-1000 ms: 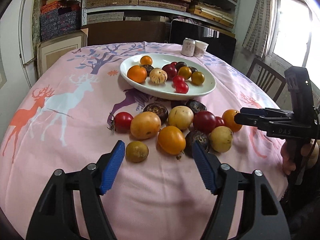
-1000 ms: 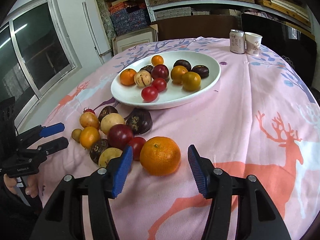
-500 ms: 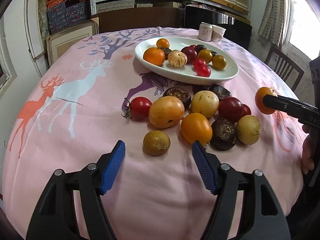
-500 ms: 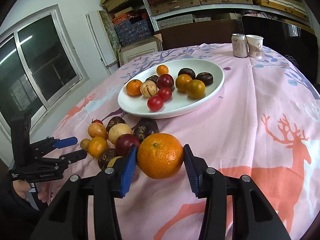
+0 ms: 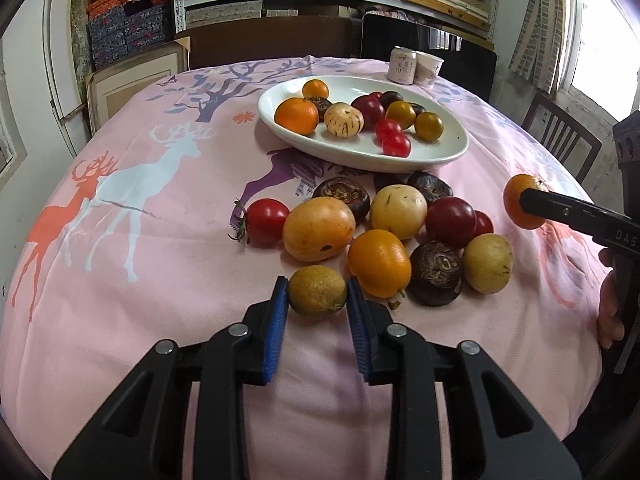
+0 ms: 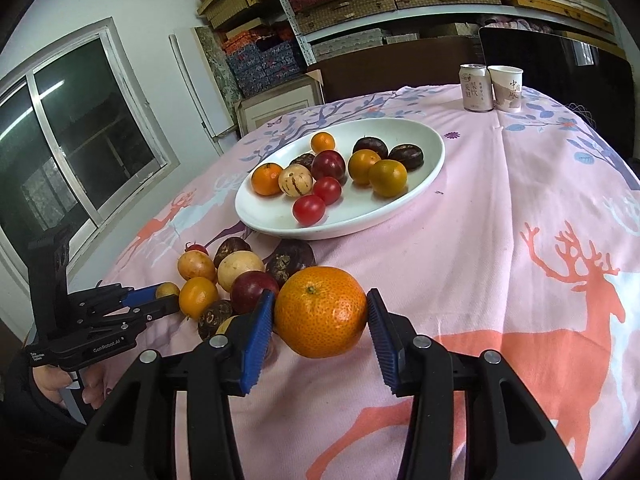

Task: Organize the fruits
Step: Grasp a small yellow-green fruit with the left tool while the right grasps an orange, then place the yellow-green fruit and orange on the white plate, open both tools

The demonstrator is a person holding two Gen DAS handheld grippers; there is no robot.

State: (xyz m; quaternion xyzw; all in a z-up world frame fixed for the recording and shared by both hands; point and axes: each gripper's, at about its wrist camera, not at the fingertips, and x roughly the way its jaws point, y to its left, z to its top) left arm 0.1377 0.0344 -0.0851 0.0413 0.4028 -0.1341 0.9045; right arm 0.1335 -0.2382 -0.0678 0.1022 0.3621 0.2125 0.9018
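Both hands are at the pick-up step. The left hand-held gripper [image 5: 317,300] has just closed its jaws, and its blue pads now press on either side of a small yellow-brown fruit [image 5: 317,290] at the near edge of the loose pile on the tabletop [image 5: 160,260]; the fruit appears to sit on the pink cloth, not yet lifted. The right hand-held gripper [image 6: 321,318] has also been closing and now clamps a large orange [image 6: 321,312] between its pads, just beside the pile. In the left wrist view that orange [image 5: 520,200] seems to be held a little above the cloth, though this is hard to judge. The white plate [image 5: 448,156] lies beyond the pile and already holds a dozen or so fruits, with bare room along its near side. About ten fruits remain loose on the cloth, so the task looks roughly half done. The next move likely calls for lifting each fruit clear of its neighbours, carrying it over the pile to the plate's rim, and releasing low so that neither rolls into the tomatoes already there.
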